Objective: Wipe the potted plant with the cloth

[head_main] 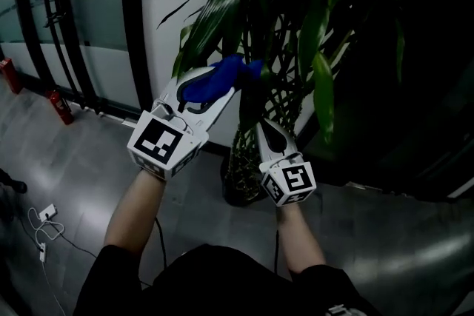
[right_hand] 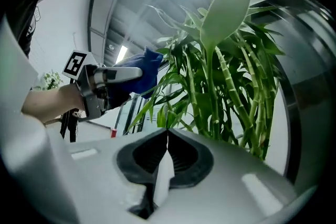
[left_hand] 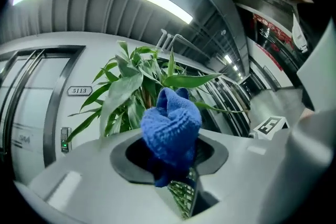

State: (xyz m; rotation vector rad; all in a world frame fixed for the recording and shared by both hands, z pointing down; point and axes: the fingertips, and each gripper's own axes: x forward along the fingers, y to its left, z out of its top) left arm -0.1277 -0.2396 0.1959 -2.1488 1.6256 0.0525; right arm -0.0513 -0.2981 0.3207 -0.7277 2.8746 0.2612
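Beside the potted plant point(head_main: 296, 18), the left gripper point(head_main: 234, 83) clamps the bunched blue cloth point(left_hand: 170, 126). The cloth juts forward along the jaws toward the leaves. The right gripper point(right_hand: 167, 136) is closed on nothing.

Floor point(head_main: 385, 248): grey, smooth, glossy, pale reflections at right. Dark plant pot point(head_main: 238, 181) stands on it near foot of wall, stems rising from it. Far left, beside glazed partition: red fire extinguisher point(head_main: 61, 106) upright on floor. Second extinguisher point(head_main: 7, 75) further back, at frame edge. Lower left: white power adapter point(head_main: 47, 213) lying flat, thin white cable point(head_main: 55, 240) trailing from it in loose curves. Dark object point(head_main: 12, 186) at left edge, too cut off to identify.
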